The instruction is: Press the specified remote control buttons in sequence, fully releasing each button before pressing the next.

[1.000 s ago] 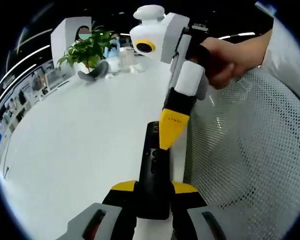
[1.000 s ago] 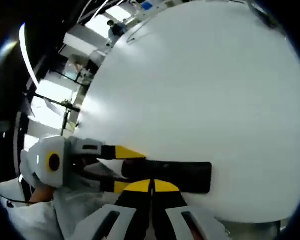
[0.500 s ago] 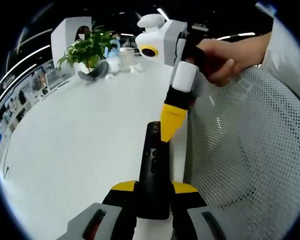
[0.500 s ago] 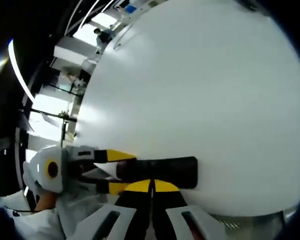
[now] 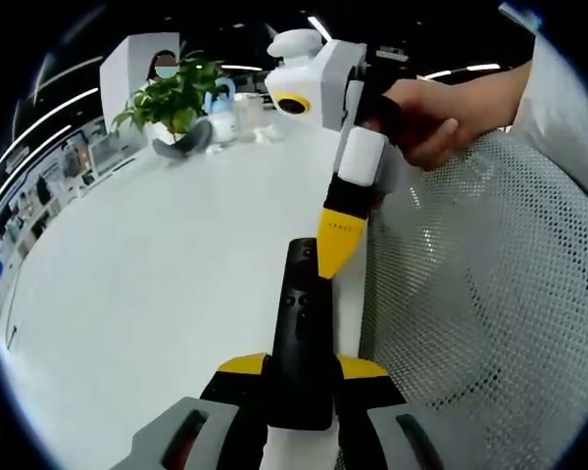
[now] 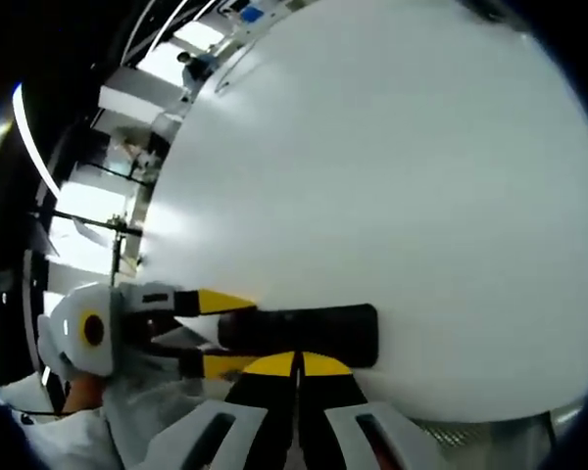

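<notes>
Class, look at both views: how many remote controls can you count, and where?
1. One black remote control lies on the white table, held at its near end by the left claw; the right claw points at its upper end.

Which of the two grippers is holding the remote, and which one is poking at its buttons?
The left gripper clamps the black remote by its near end. The right gripper, fingers shut into a yellow tip, points down at its button face.
</notes>
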